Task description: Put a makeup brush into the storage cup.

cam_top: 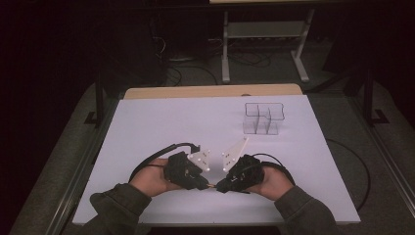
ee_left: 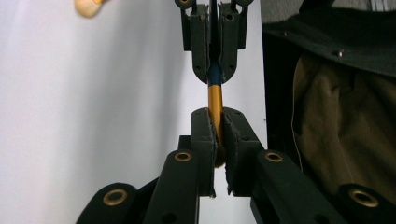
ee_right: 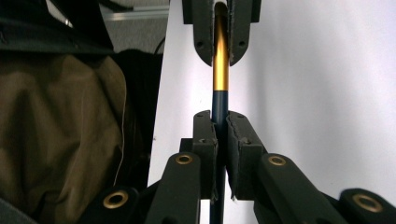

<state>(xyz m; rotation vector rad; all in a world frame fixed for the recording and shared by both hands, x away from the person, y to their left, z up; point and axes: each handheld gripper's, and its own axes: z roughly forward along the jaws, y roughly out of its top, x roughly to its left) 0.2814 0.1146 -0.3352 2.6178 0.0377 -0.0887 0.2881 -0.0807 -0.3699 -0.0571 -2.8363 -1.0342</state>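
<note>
Both my claws are clenched on one thin pen, just above the near edge of the white table (cam_top: 161, 122). My left claw (ee_left: 216, 140) grips the gold half; my right claw (ee_right: 219, 140) grips the dark blue half. The pen (ee_left: 215, 100) runs straight from one claw to the other, so its long axis lies across me, left to right, and each claw looks along it at the other. Only a short stretch of pen (ee_right: 220, 86) shows bare between the two sets of jaws, and the join of gold and blue sits in that gap.

From above, my left hand (cam_top: 151, 178) and right hand (cam_top: 274, 181) are close together, knuckles turned inward, the claws' noses nearly meeting at the pen (cam_top: 211, 185). Neither hand is nearer; they share it evenly. If the pen is to come apart, I judge the pull must run along its length.

Farther off to the right stands a clear plastic organizer (cam_top: 263, 118), well apart from my hands.
</note>
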